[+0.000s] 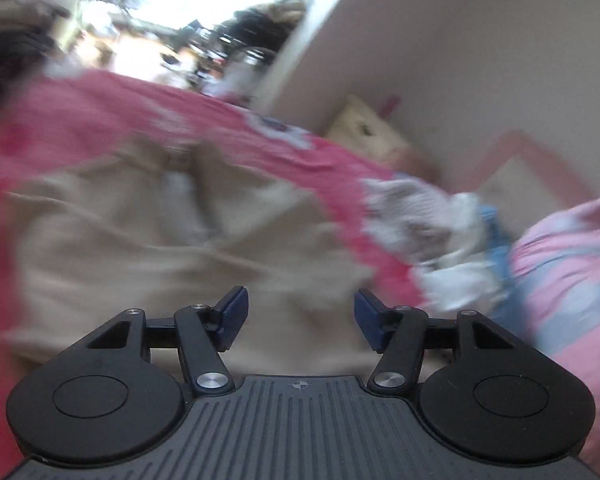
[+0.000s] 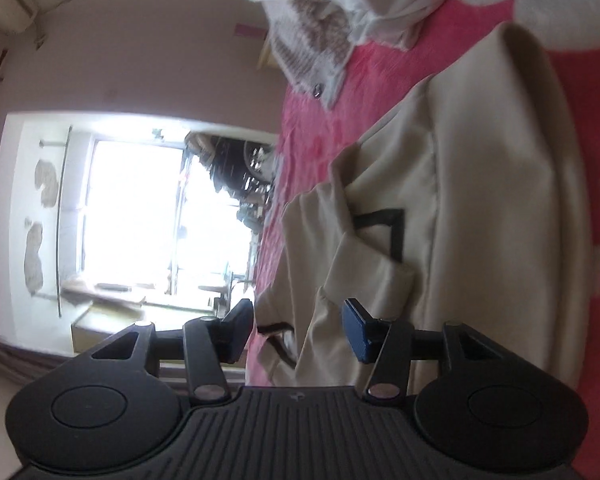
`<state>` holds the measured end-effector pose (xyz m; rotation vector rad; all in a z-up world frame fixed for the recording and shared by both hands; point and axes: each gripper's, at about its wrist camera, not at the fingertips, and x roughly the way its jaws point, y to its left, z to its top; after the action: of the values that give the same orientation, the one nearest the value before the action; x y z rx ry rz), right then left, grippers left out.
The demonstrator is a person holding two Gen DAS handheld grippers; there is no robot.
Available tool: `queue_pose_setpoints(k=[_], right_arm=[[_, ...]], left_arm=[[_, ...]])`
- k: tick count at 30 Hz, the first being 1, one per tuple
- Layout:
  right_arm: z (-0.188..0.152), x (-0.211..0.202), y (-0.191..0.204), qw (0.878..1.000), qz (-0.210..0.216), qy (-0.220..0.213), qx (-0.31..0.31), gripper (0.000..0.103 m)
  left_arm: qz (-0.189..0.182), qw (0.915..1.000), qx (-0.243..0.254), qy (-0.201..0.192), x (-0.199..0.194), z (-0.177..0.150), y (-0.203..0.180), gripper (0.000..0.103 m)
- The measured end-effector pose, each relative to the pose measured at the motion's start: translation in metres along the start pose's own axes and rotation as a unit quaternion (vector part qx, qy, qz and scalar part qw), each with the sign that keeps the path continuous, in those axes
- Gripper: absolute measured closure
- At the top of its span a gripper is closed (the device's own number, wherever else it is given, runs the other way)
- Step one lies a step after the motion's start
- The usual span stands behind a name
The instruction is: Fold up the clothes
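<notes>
A beige garment (image 1: 140, 240) lies spread and creased on a pink bedspread (image 1: 80, 112); the left wrist view is blurred. My left gripper (image 1: 300, 306) stands open just above the garment's near part, with nothing between its blue pads. The right wrist view is rolled onto its side. There the same beige garment (image 2: 480, 200) shows folds and a black square outline (image 2: 396, 232). My right gripper (image 2: 298, 318) hangs open at the garment's near edge on the bedspread (image 2: 300, 128). Cloth shows behind the gap, and the pads do not press on it.
A heap of white and brown knit clothes (image 2: 320, 32) lies further along the bed, also seen blurred as the white heap (image 1: 432, 232). A pink and grey striped cushion (image 1: 572, 280) and a cream pillow (image 1: 368, 132) sit by the wall. A bright window (image 2: 132, 208) is beyond the bed.
</notes>
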<state>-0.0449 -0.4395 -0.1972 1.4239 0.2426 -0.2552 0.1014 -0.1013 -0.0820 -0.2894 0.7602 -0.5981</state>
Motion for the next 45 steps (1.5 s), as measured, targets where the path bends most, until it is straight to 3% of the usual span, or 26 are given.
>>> queue_pose_setpoints(k=[4, 7, 10, 12, 15, 17, 19, 21, 24, 28, 30, 32, 33, 35, 39, 42, 45], right_arm=[[-0.007, 0.014, 0.009, 0.998, -0.042, 0.025, -0.033, 0.047], [-0.015, 0.025, 0.009, 0.997, -0.060, 0.050, -0.025, 0.045], [-0.022, 0.038, 0.010, 0.994, -0.087, 0.069, -0.019, 0.044], [-0.024, 0.046, 0.014, 0.990, -0.121, 0.068, -0.032, 0.044], [-0.023, 0.060, 0.017, 0.985, -0.156, 0.064, -0.041, 0.044], [-0.021, 0.067, 0.015, 0.982, -0.176, 0.059, -0.034, 0.044], [-0.021, 0.072, 0.014, 0.980, -0.186, 0.058, -0.033, 0.045], [-0.022, 0.077, 0.017, 0.978, -0.198, 0.049, -0.040, 0.045], [-0.023, 0.088, 0.024, 0.974, -0.215, 0.038, -0.056, 0.045], [-0.025, 0.101, 0.031, 0.969, -0.228, 0.029, -0.086, 0.051], [-0.026, 0.106, 0.033, 0.967, -0.232, 0.025, -0.099, 0.059], [-0.027, 0.106, 0.039, 0.966, -0.228, 0.019, -0.118, 0.076], [-0.028, 0.106, 0.043, 0.966, -0.226, 0.016, -0.127, 0.090], [-0.028, 0.105, 0.050, 0.964, -0.221, 0.009, -0.147, 0.092], [-0.032, 0.112, 0.092, 0.960, -0.175, 0.003, -0.220, 0.093], [-0.040, 0.118, 0.147, 0.950, -0.101, 0.008, -0.295, 0.093], [-0.048, 0.109, 0.193, 0.930, -0.021, 0.000, -0.366, 0.093]], left_arm=[[0.089, 0.9943, 0.050, -0.031, -0.013, 0.001, 0.062, 0.044], [0.113, 0.9926, 0.034, -0.031, -0.006, 0.006, 0.099, 0.044], [0.111, 0.9935, 0.010, -0.022, 0.010, 0.008, 0.129, 0.044], [0.105, 0.9940, 0.023, -0.022, 0.014, 0.007, 0.137, 0.044], [0.068, 0.9965, 0.047, -0.017, 0.011, 0.015, 0.145, 0.044], [0.006, 0.9976, 0.068, -0.003, 0.005, 0.025, 0.147, 0.043], [-0.040, 0.9930, 0.111, 0.010, -0.008, 0.025, 0.144, 0.039], [-0.039, 0.9854, 0.165, 0.020, -0.017, 0.016, 0.136, 0.033], [0.014, 0.9707, 0.233, 0.056, -0.015, -0.005, 0.117, 0.033], [0.097, 0.9554, 0.260, 0.101, 0.005, -0.028, 0.099, 0.036], [0.128, 0.9520, 0.253, 0.115, 0.010, -0.035, 0.096, 0.048], [0.150, 0.9517, 0.240, 0.120, 0.014, -0.042, 0.096, 0.057], [0.161, 0.9500, 0.239, 0.120, 0.013, -0.044, 0.095, 0.066], [0.186, 0.9452, 0.241, 0.119, 0.011, -0.050, 0.090, 0.078], [0.226, 0.9329, 0.259, 0.107, 0.005, -0.059, 0.079, 0.087], [0.240, 0.9268, 0.274, 0.094, 0.003, -0.063, 0.073, 0.090], [0.250, 0.9123, 0.314, 0.083, 0.002, -0.071, 0.065, 0.092]])
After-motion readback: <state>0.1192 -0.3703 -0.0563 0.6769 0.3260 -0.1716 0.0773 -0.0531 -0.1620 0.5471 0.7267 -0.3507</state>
